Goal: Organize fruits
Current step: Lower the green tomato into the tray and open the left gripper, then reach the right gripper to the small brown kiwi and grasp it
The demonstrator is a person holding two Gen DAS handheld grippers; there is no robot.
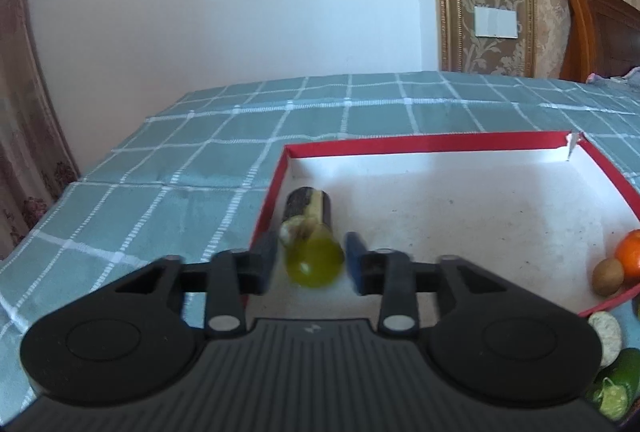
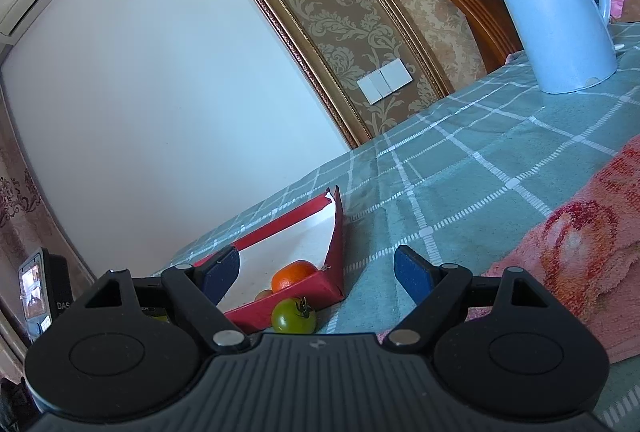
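In the left wrist view, the left gripper (image 1: 312,262) has its jaws a little apart around a blurred yellow-green fruit (image 1: 316,261); the pads do not press it. Behind it one dark banana (image 1: 306,207) lies with its long axis pointing away from the camera, in the left corner of the red box (image 1: 400,144). At the right edge sit one orange (image 1: 629,252) and one kiwi (image 1: 607,276), partly cut off. In the right wrist view, the right gripper (image 2: 318,272) has wide, empty jaws; one green tomato (image 2: 293,316) lies on the counter (image 2: 460,168) outside the box.

I can just read "Midea" near the kettle (image 2: 560,12) rim, and "DAS" on the dark device (image 2: 56,296) at far left.
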